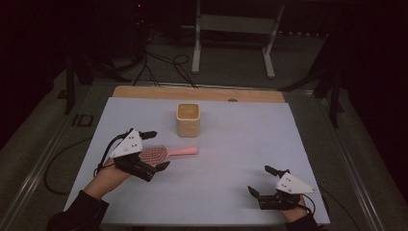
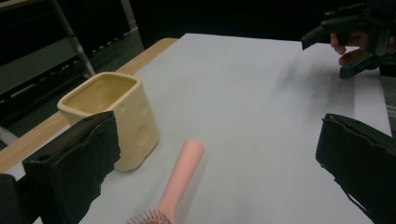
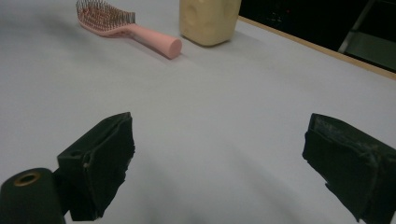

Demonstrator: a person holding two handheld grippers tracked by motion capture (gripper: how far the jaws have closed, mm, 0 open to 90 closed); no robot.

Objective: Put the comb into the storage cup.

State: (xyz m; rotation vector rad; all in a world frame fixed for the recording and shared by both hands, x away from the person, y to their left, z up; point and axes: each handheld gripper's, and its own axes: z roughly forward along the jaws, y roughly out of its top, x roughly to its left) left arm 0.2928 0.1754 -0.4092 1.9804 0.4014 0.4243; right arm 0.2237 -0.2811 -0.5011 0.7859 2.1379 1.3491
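Both tools gape wide, holding nothing; the left tool (image 1: 153, 150) straddling the hairbrush (image 1: 166, 153) could knock it against the cup (image 1: 187, 119) behind.

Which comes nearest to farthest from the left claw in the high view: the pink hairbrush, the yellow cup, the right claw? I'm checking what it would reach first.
1. Pink hairbrush: its head lies between the open jaws of the left claw.
2. Yellow cup: just beyond the brush, toward the table's far edge.
3. Right claw: across the table, near the front right corner.
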